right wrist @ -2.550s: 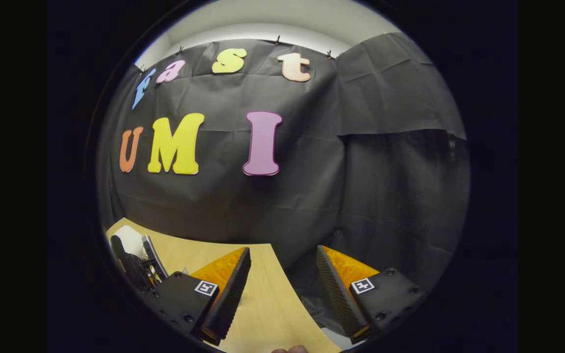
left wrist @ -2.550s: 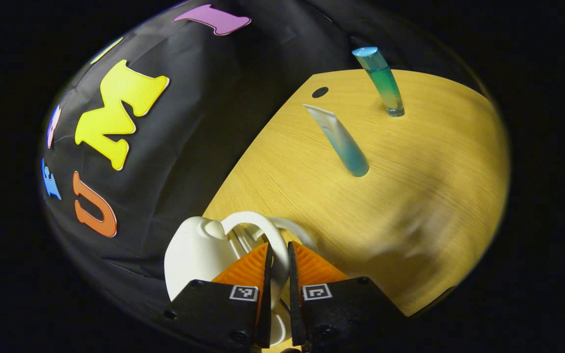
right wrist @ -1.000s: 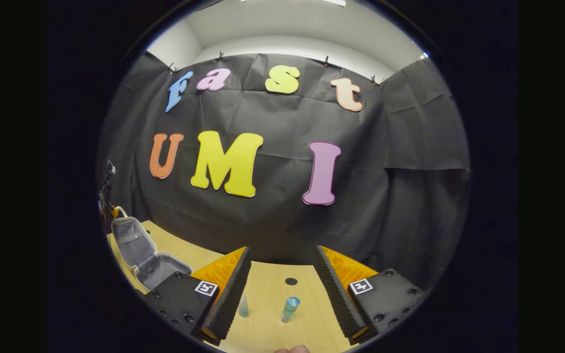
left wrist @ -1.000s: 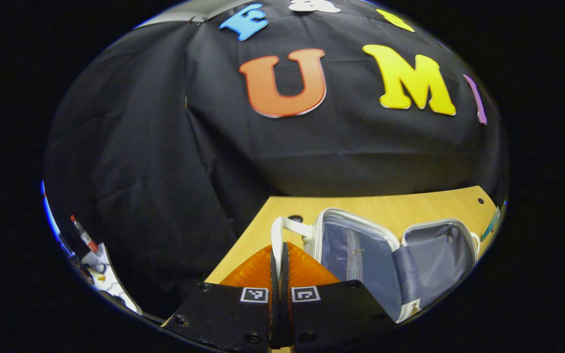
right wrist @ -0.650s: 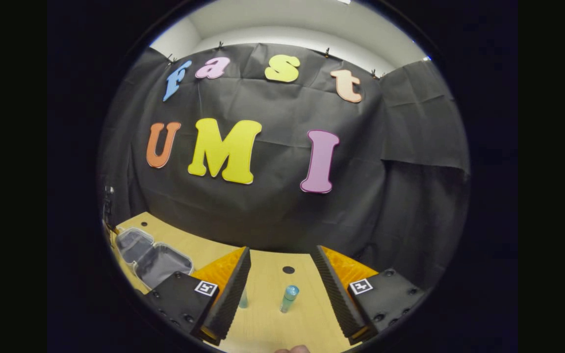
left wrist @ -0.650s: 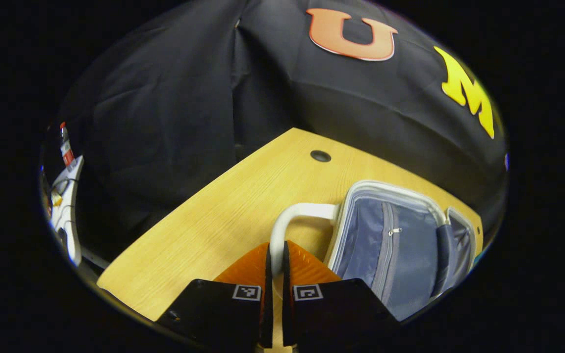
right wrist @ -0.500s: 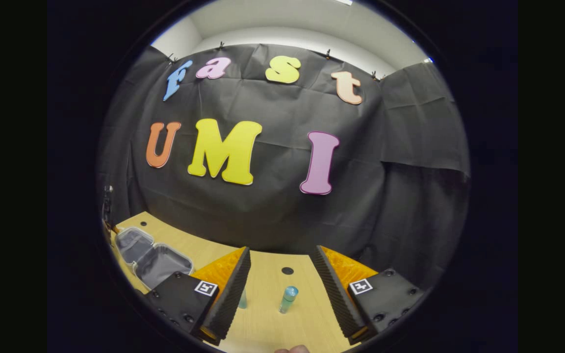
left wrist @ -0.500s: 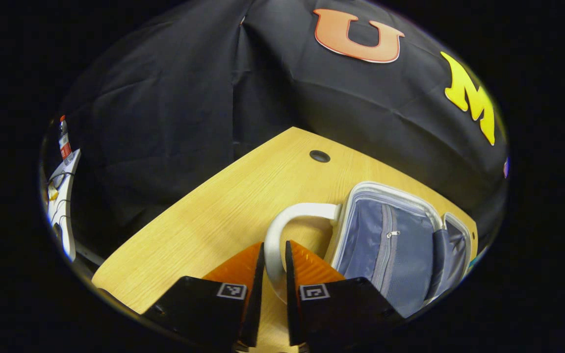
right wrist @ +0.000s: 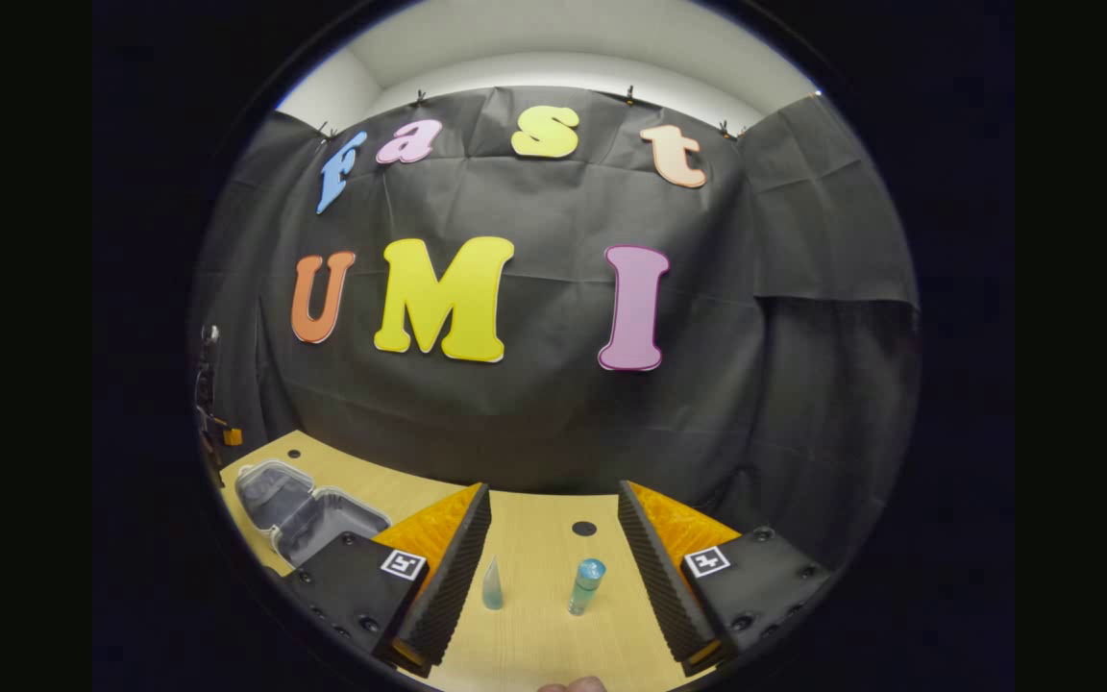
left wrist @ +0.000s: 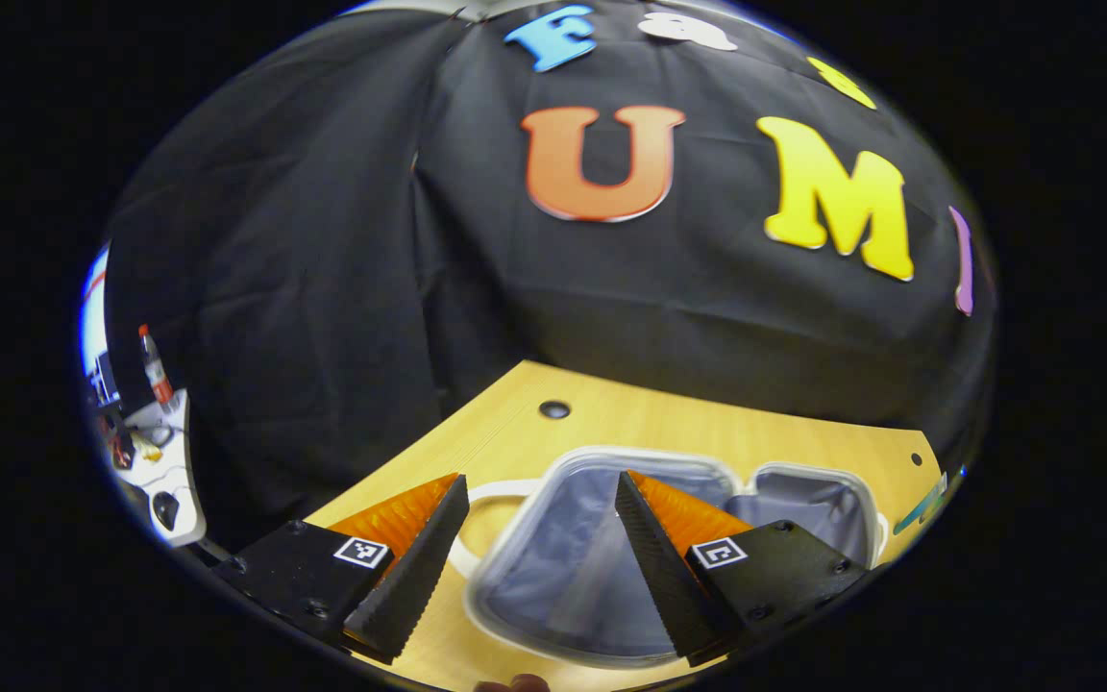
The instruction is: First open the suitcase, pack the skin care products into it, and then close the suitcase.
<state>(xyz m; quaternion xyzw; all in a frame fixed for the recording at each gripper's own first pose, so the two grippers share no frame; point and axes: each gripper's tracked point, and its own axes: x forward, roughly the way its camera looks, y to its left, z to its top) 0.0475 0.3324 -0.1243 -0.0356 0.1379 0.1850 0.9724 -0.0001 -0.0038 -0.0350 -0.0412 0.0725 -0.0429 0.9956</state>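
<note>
While suitcase (left wrist: 563, 567) lies open, left tool (left wrist: 539, 538), right tool (right wrist: 553, 557) gape wide; no label legible.

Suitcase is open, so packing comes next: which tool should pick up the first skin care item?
Probably the right tool: it is open, and the tube and the bottle stand on the table directly between its fingers. The left tool, also open, faces the opened suitcase instead.
</note>
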